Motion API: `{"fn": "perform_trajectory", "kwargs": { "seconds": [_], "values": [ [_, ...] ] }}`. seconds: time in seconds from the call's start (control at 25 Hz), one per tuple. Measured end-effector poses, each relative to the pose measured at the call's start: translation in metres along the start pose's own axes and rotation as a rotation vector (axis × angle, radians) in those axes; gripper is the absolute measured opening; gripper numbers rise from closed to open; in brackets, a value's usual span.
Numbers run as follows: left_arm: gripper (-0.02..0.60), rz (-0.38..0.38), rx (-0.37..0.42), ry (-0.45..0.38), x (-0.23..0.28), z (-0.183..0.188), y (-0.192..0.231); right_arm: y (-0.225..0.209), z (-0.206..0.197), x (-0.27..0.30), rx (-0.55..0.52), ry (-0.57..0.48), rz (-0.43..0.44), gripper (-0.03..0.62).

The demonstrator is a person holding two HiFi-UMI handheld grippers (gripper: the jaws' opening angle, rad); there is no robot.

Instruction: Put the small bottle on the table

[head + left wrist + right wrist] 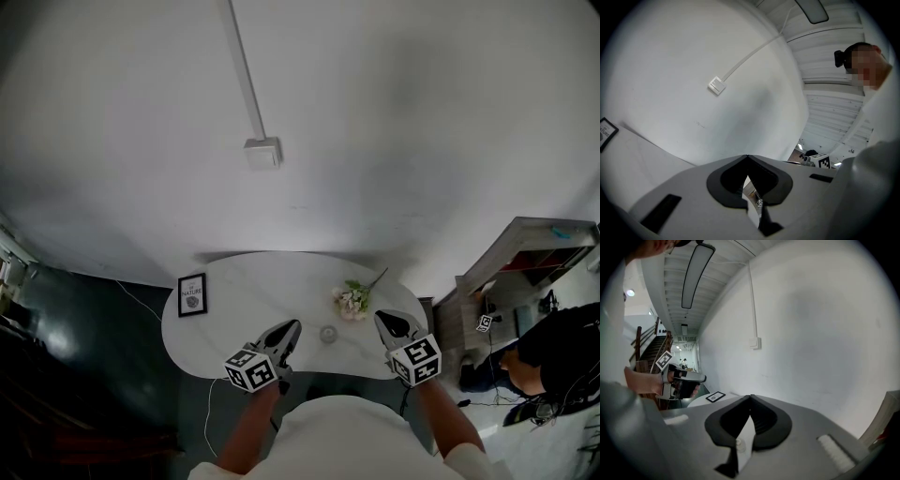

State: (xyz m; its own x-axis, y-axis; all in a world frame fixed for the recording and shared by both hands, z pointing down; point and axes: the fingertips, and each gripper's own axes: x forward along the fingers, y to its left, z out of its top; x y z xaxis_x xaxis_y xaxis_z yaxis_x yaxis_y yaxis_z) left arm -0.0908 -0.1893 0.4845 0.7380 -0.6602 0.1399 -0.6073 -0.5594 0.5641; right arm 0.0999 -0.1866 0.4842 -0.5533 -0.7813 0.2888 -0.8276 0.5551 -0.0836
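Table (pixel 246 281) middle bare; framed picture (pixel 191 294) at left edge, flowers (pixel 353 300) and small bottle (pixel 328 334) right.

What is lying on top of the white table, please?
On the table: a framed picture, flowers and a small bottle. The left claw and right claw cover part of the near edge; what lies under them cannot be seen.

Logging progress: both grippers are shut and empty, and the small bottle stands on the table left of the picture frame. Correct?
No: in the head view the small bottle stands right of the picture frame, near the flowers. The rest holds.
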Motion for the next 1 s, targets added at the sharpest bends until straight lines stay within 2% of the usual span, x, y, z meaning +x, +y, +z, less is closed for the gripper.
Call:
{"fn": "perform_trajectory", "kwargs": {
  "seconds": [1.0],
  "values": [
    [0.006, 0.005, -0.012, 0.009, 0.0039, -0.0066, -0.0012, -0.0009, -0.0013, -0.0023, 0.0, 0.004, 0.003, 0.011]
  ]
}}
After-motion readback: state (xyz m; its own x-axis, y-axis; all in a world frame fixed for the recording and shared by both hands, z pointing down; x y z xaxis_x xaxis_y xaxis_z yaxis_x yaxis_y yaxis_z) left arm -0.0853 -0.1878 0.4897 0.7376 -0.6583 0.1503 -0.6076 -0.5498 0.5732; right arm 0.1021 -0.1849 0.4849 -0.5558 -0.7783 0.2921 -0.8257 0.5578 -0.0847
